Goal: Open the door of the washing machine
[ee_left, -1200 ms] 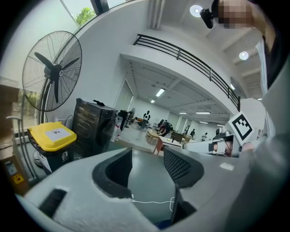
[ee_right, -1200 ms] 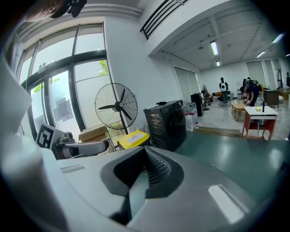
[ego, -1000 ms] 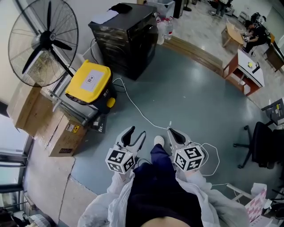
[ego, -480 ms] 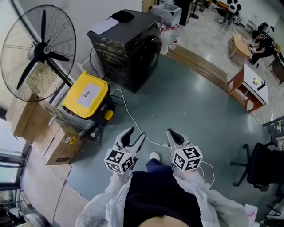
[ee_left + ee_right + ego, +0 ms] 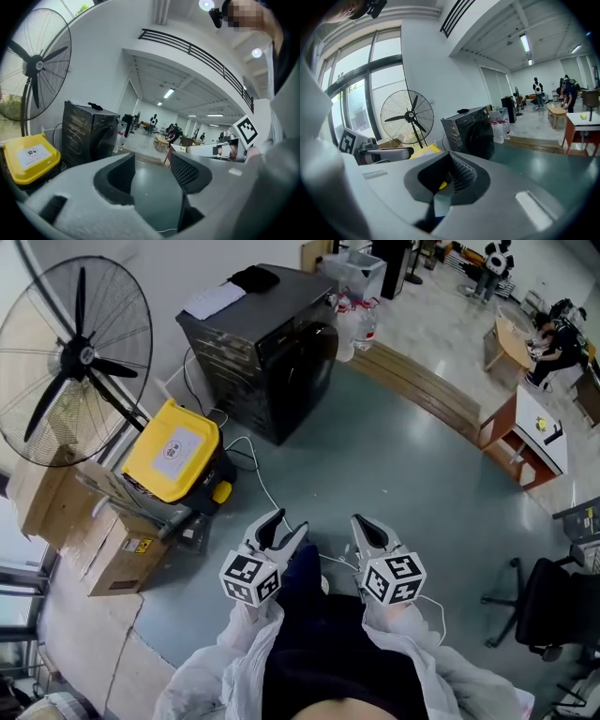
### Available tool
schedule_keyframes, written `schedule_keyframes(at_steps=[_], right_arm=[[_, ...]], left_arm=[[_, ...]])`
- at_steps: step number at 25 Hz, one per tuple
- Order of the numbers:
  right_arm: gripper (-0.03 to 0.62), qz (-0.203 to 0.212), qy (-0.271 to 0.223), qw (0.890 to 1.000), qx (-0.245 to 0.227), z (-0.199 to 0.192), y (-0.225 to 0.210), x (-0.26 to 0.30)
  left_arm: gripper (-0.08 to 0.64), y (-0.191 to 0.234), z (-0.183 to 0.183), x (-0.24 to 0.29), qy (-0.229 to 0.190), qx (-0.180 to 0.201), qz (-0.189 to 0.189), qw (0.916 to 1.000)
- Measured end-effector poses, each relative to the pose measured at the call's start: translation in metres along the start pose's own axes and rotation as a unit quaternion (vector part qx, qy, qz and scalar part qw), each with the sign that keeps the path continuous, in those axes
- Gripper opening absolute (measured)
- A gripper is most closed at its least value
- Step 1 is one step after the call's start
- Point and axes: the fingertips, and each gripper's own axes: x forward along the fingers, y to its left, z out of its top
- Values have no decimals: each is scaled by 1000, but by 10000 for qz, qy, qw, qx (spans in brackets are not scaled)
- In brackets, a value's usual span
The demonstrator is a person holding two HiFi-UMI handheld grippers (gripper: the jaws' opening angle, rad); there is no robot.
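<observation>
Both grippers have drawn nearer the black front-loading washing machine (image 5: 267, 338), which is well ahead, its round door shut and its handle too dark to make out. The left gripper (image 5: 284, 526) jaws have just been opening and stand spread, empty. The right gripper (image 5: 367, 524) jaws are pressed together. Left of the machine stand a yellow-lidded box (image 5: 173, 451), its white label unreadable, and a large black floor fan (image 5: 80, 357).

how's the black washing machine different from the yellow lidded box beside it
The washing machine is black and tall; the yellow-lidded box is much lower. The washing machine has a round front door, shut; the box has a flat lid with a white label. A white sheet and a dark item lie on the washing machine, nothing on the box. Both stand on the floor near the fan.
</observation>
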Motion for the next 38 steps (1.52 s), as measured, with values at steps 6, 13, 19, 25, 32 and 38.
schedule_keyframes(at_steps=[6, 13, 19, 25, 32, 38], right_arm=[[11, -75, 110, 9999, 96, 9, -35, 41], [11, -166, 66, 9998, 59, 70, -88, 118], [11, -176, -72, 9998, 7, 136, -131, 201], [11, -154, -102, 9998, 55, 174, -168, 280], [11, -287, 27, 9996, -18, 192, -200, 331], [11, -230, 302, 9992, -129, 190, -226, 362]], left_arm=[[230, 29, 10, 54, -54, -125, -93, 9999], [230, 86, 61, 137, -109, -118, -131, 9998], [230, 147, 123, 212, -109, 60, -164, 9998], [230, 208, 157, 274, -65, 156, -129, 9998], [230, 257, 159, 318, 220, 136, -50, 9997], [230, 288, 145, 346, 330, -19, 142, 9994]])
